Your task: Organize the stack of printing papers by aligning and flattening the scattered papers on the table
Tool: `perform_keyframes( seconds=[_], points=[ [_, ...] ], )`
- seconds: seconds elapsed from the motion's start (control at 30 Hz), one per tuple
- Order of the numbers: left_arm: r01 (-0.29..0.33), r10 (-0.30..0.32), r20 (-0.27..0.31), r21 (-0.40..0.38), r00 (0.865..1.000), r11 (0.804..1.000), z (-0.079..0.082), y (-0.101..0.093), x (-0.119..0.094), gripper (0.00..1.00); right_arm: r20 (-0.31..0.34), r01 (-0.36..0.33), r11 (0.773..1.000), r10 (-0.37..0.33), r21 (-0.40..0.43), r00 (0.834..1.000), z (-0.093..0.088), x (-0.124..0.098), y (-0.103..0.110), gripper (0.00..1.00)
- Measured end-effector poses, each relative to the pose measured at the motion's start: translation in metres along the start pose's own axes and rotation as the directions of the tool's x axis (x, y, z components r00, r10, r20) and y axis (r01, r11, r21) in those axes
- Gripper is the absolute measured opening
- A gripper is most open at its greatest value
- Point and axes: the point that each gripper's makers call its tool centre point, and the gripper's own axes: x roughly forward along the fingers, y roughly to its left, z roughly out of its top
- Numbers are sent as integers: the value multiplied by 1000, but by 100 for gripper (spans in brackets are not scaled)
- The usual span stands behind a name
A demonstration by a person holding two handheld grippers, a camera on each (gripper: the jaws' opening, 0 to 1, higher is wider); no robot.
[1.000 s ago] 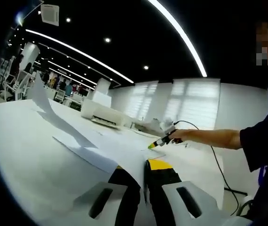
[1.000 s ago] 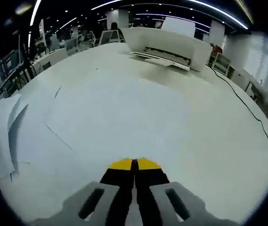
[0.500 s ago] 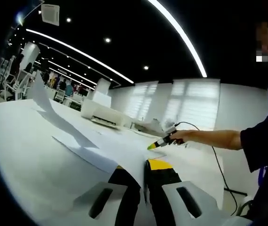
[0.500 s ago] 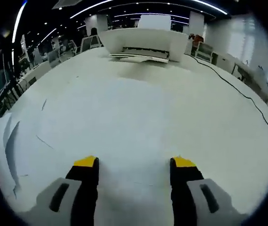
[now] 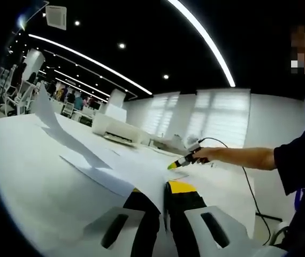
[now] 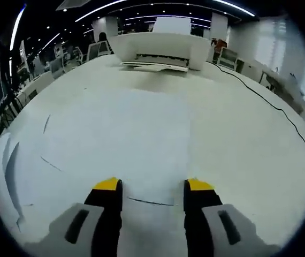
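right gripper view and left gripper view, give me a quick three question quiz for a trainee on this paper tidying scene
1. True or false: the left hand-held gripper is shut on a sheet of paper.
2. What white machine stands at the far side of the table?
3. The right hand-held gripper is: A open, B shut on a pen, C shut on a cable.

Key: 1 true; 2 a printer; 3 A.

Left gripper [image 5: 162, 188]: jaws closed together, tips nearly touching, pointing forward. Right gripper [image 6: 153, 185]: jaws parallel and spread apart, with a clear gap between the yellow tips. In the left gripper view, the person's bare forearm [image 5: 243, 157] extends leftward, holding the right gripper.
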Motion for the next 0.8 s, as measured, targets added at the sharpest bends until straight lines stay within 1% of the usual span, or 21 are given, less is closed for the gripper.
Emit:
perform_keyframes(
  seconds=[0.07,0.1,0.13,0.17,0.23,0.3,0.4,0.43,0.5,0.53,0.57,0.67,0.77,0.8],
  points=[
    [0,0,0,0,1000,1000,0,0,0,8,4,-1,1000,1,2,1000,1,-1,-1,22],
    [0,0,-1,0,1000,1000,0,0,0,8,9,4,1000,-4,-9,1000,2,1,-4,18],
    [0,0,-1,0,1000,1000,0,0,0,8,17,27,998,-26,-59,1000,4,-1,-10,13],
    [1,-1,-1,0,1000,1000,0,0,0,8,26,11,997,-9,-75,1000,5,-2,-8,11],
    [1,-1,-1,-1,1000,1000,0,0,0,8,43,7,998,-4,-61,999,11,0,-13,7],
    [1,-1,-1,-1,1000,1000,-1,0,0,8,75,-2,1000,3,-21,997,18,-3,-14,5],
    [1,-1,-2,-1,1000,1000,-1,0,0,8,86,-2,999,5,-33,996,20,-9,-17,2],
    [1,-1,-2,-2,1000,1000,-1,0,0,8,87,-6,1000,8,-24,996,19,-9,-18,0],
    [0,0,-2,-6,1000,1000,-1,0,0,8,107,-14,1000,16,-14,994,22,-14,-19,0],
    [0,0,-2,-8,1000,1000,-1,0,0,8,136,-11,1000,13,-16,991,27,-17,-21,0],
    [2,-2,-3,-13,1000,1000,-1,0,0,8,171,-4,1000,9,-30,985,33,-22,-23,0],
    [9,-9,-5,-22,1000,1000,-1,-1,0,8,248,4,998,12,-66,969,51,-41,-29,0],
    [7,-7,-6,-21,1000,1000,-1,0,1,8,309,31,995,1,-99,951,64,-70,-29,0],
    [7,-7,-6,-22,1000,1000,-1,0,1,8,312,30,994,3,-101,950,64,-80,-26,0]
  ],
)
